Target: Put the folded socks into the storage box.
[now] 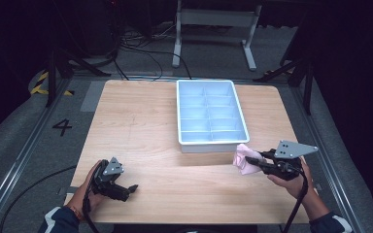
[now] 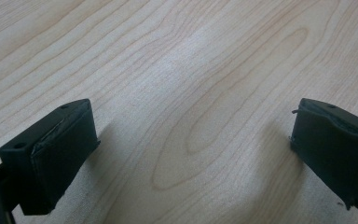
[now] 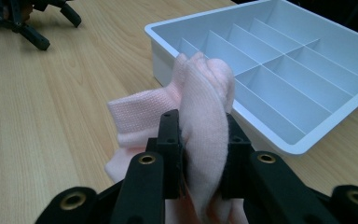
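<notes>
A person held a pink cloth (image 3: 205, 107) in the right gripper (image 3: 203, 144) beside a pale blue divided tray (image 1: 212, 141).
The right jaws were clamped on the bunched cloth, near the tabletop's (image 1: 141, 126) front right corner, just off the tray's near right corner; the left gripper (image 1: 121, 189) rested near the front left corner, its jaws spread wide over bare wood.

Table (image 1: 141, 126) fills centre frame. Compartment tray (image 1: 211, 141) on it, upper centre-right. Cloth (image 1: 244, 158) just below tray's lower right corner, clamped in right gripper (image 1: 255, 160), which reaches in from lower right. Left gripper (image 1: 126, 190) at lower left, on the table, well apart from tray and cloth.
</notes>
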